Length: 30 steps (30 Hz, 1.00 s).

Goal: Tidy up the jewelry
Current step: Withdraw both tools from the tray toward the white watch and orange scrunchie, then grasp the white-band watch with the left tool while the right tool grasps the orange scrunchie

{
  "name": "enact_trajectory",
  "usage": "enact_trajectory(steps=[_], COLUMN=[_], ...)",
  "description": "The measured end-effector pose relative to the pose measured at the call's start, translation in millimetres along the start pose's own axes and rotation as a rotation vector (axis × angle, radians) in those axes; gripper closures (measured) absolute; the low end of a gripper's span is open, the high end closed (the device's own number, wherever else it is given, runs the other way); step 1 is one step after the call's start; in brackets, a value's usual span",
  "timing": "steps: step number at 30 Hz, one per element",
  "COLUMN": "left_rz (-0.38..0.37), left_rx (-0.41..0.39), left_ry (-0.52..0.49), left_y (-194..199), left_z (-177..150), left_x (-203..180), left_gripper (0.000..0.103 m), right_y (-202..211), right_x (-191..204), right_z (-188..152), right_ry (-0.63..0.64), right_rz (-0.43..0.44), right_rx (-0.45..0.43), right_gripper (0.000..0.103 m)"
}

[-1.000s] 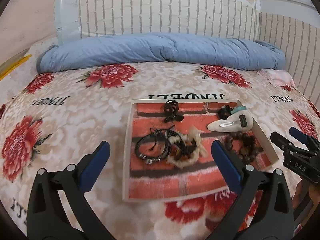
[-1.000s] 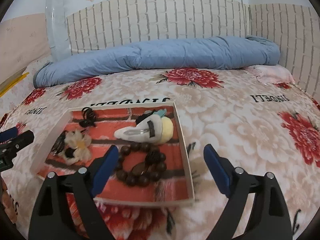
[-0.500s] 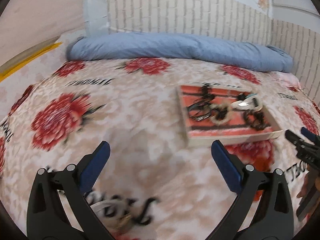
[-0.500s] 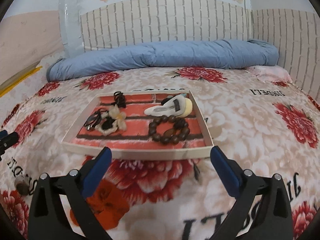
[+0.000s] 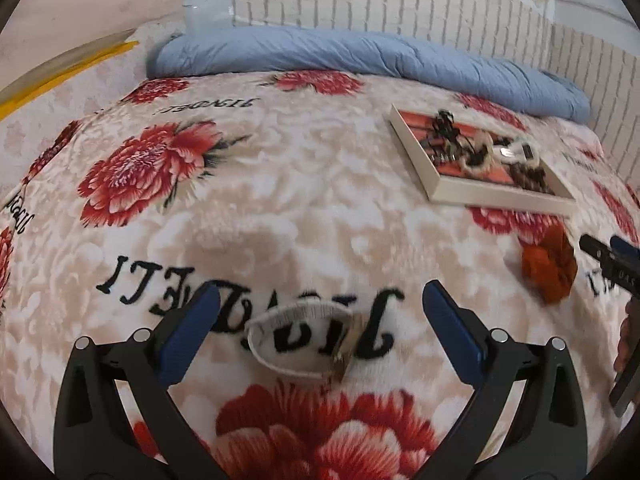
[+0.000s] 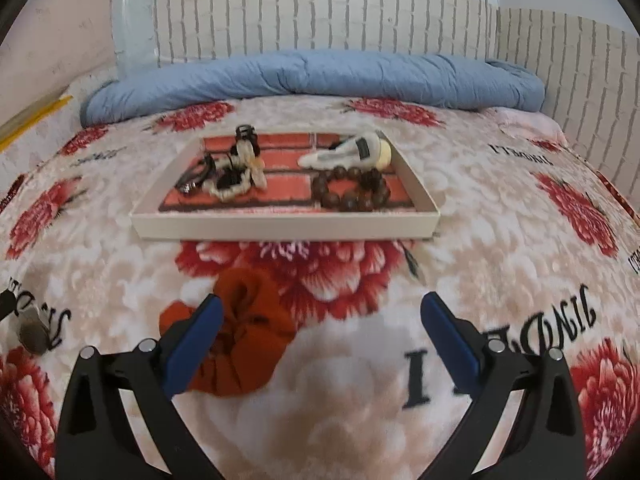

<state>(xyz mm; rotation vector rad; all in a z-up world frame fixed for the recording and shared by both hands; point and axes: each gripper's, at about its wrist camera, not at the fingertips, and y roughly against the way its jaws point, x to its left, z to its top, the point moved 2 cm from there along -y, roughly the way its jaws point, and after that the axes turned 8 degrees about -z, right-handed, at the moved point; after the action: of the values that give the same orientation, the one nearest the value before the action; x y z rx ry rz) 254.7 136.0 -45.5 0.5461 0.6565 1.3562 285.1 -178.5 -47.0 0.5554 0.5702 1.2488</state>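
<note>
A white tray with a brick-print floor (image 6: 280,227) (image 5: 496,196) lies on the floral bed. It holds a brown bead bracelet (image 6: 352,190), a white hair clip (image 6: 344,152), a cream flower piece (image 6: 240,176) and black bands (image 6: 196,178). A white woven band with a brown end (image 5: 298,338) lies on the blanket between the fingers of my open left gripper (image 5: 320,332). An orange scrunchie (image 6: 240,336) (image 5: 548,264) lies by the left finger of my open right gripper (image 6: 320,340). Both grippers are empty.
A rolled blue duvet (image 6: 320,76) runs along the brick-pattern headboard wall behind the tray. The right gripper shows at the right edge of the left wrist view (image 5: 616,268). The white band's brown end (image 6: 34,334) shows at the left of the right wrist view.
Both grippers have pulled back from the tray toward the near side of the bed. The left one swung left over the white band; the scrunchie came into the right view.
</note>
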Motion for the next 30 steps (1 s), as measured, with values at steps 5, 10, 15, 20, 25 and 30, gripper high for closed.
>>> enact_trajectory(steps=[5, 10, 15, 20, 25, 30], left_rz=[0.006, -0.011, -0.042, -0.032, -0.044, -0.071], left_rx=[0.01, 0.006, 0.009, 0.018, 0.04, 0.068], left_ry=[-0.043, -0.048, -0.054, -0.096, -0.101, -0.077], left_y=[-2.7, -2.5, -5.0, -9.4, -16.1, -23.4], left_z=[-12.2, -17.8, -21.7, -25.7, -27.1, -28.1], left_x=[-8.9, -6.3, -6.9, -14.5, -16.1, -12.0], left_gripper=[0.005, 0.005, 0.005, 0.007, 0.022, 0.034], right_y=[-4.0, -3.4, -5.4, -11.0, -16.1, -22.4], right_x=[1.6, 7.5, 7.7, 13.8, 17.8, 22.8], right_z=[-11.9, -19.4, -19.2, -21.8, -21.5, -20.1], right_ry=[-0.027, -0.009, -0.017, 0.007, 0.015, 0.024], right_rz=[-0.016, -0.044, -0.039, -0.037, -0.013, -0.002], right_rx=[0.033, 0.02, 0.025, 0.038, 0.05, 0.063], right_gripper=[0.006, 0.006, 0.006, 0.006, 0.006, 0.007])
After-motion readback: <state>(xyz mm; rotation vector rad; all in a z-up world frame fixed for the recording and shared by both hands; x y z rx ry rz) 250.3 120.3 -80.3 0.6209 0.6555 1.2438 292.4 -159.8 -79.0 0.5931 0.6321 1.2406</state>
